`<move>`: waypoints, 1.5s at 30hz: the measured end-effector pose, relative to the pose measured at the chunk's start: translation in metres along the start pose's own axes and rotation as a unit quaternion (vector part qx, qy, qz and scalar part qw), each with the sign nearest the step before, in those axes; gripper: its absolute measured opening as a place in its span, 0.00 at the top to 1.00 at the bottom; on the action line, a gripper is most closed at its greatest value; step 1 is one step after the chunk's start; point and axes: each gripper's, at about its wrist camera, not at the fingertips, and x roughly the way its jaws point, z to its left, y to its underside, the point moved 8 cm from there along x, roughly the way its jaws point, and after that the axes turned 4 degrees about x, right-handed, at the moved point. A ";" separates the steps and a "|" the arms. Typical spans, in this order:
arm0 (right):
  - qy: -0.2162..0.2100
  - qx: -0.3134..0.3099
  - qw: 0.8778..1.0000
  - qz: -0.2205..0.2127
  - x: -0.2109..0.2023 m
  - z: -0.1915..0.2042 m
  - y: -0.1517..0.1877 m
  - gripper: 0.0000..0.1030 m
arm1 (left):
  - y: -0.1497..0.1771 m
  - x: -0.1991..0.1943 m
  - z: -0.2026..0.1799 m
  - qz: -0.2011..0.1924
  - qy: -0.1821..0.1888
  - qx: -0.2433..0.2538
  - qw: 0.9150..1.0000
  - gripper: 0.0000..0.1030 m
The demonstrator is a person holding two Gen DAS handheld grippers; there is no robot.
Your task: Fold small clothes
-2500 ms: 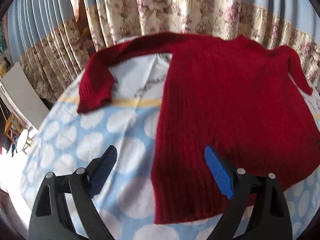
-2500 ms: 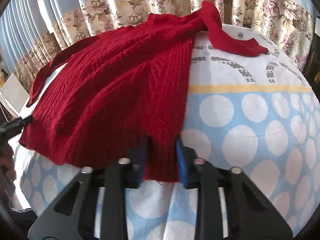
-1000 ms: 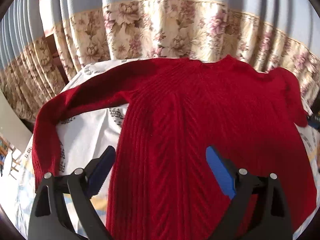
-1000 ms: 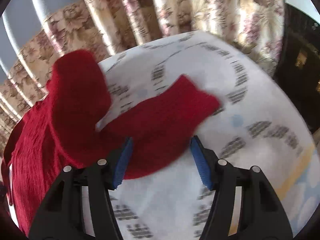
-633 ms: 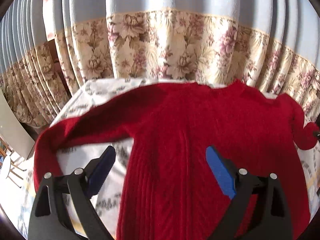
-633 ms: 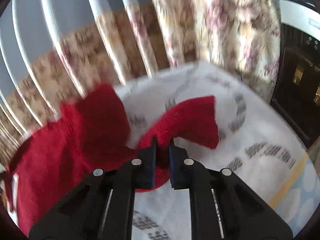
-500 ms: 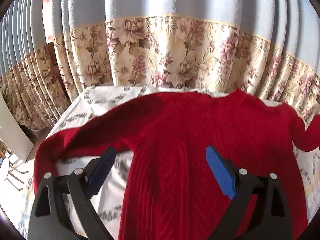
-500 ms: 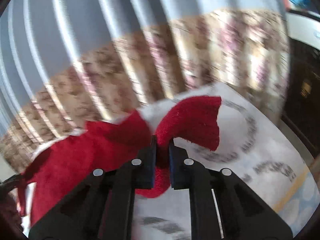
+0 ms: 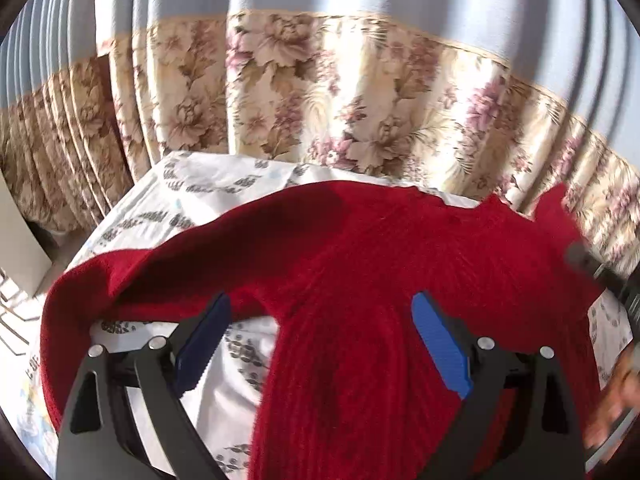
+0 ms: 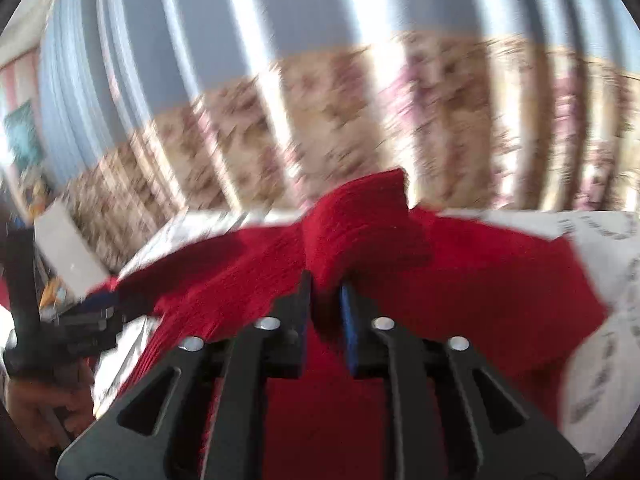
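A red knit sweater (image 9: pixel 384 276) lies spread on the cloth-covered table, neck toward the curtain. Its left sleeve (image 9: pixel 100 280) curves down the left side. My left gripper (image 9: pixel 320 340) is open and empty above the sweater's left armpit. My right gripper (image 10: pixel 326 304) is shut on the sweater's right sleeve (image 10: pixel 360 220) and holds the cuff lifted over the sweater's body (image 10: pixel 460 292). The right gripper shows blurred at the right edge of the left wrist view (image 9: pixel 600 272). The left gripper shows at the left of the right wrist view (image 10: pixel 80 316).
The table's white patterned cloth (image 9: pixel 208 188) ends near a floral and blue curtain (image 9: pixel 320 92) just behind the sweater. A pale panel (image 10: pixel 68 248) stands at the left beyond the table edge.
My right gripper closed on the right sleeve, lifted it and carried it left over the sweater's body. My left gripper moved up along the sweater toward the shoulder and stayed open.
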 end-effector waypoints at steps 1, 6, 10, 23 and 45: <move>-0.005 -0.003 1.000 0.003 0.002 0.007 0.005 0.38 | 0.001 0.001 0.003 0.002 -0.001 -0.003 1.000 0.11; 0.012 0.003 0.999 -0.038 -0.027 -0.006 0.007 0.29 | 0.007 0.004 0.005 0.016 0.001 0.002 1.000 0.11; 0.058 0.028 0.997 -0.048 -0.040 -0.050 0.004 0.29 | 0.009 0.012 -0.017 0.036 0.035 0.005 0.999 0.11; 0.086 0.090 0.991 -0.055 -0.074 -0.136 0.019 0.23 | 0.021 0.059 -0.118 0.097 0.070 0.067 0.991 0.11; 0.162 0.079 0.983 -0.027 -0.053 -0.185 0.012 0.18 | -0.044 0.050 -0.088 -0.012 0.012 0.082 0.996 0.86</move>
